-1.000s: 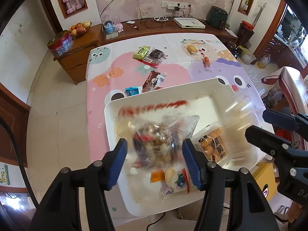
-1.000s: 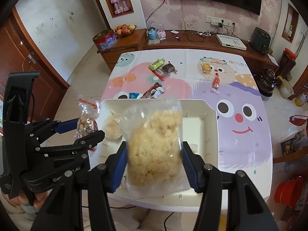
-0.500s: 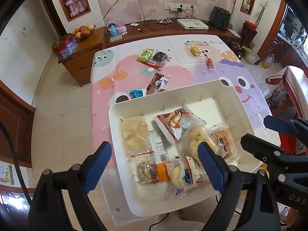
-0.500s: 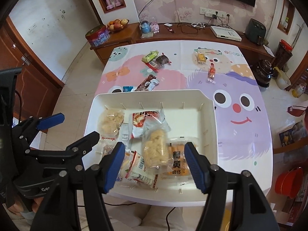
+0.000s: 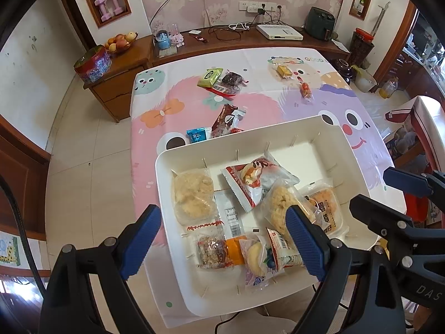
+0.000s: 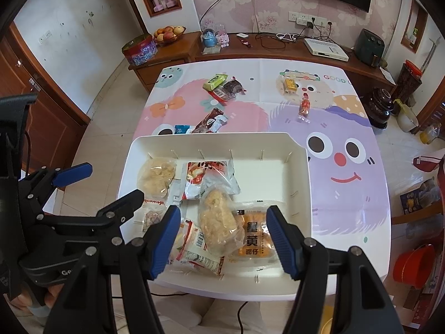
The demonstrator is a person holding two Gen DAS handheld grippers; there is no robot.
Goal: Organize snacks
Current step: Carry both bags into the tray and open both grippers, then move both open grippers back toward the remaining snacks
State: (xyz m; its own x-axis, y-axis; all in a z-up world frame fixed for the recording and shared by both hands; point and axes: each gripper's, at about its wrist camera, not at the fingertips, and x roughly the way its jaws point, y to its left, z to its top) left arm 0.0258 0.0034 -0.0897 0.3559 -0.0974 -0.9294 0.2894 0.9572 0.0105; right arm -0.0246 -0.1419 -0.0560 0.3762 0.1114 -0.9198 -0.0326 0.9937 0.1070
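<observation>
A white tray [image 5: 328, 122] [image 6: 211, 139] sits at the table's near edge with several snack packs in it. My left gripper [image 5: 224, 239] hangs open above its near left part, over a clear bag of nuts with a red seal [image 5: 211, 250]. My right gripper [image 6: 224, 236] is open above a clear bag of puffed rice [image 6: 217, 220] [image 5: 281, 206], which lies in the tray on an orange bread pack [image 6: 256, 236]. Neither gripper touches a pack. A second puffed rice bag [image 5: 193, 194] and a red-and-white packet [image 5: 256, 178] lie farther back.
Loose snacks lie on the cartoon tablecloth [image 5: 278, 105] beyond the tray: a blue packet [image 5: 197, 135], a brown wrapper [image 5: 226, 119], a green packet [image 5: 210, 76], a dark packet [image 5: 230, 80], a yellow one [image 5: 284, 71] and an orange candy [image 5: 305, 90]. A wooden sideboard [image 5: 119, 83] stands behind.
Both grippers opened. The left let go of the nut bag and the right let go of the puffed rice bag; both bags now lie in the tray.
</observation>
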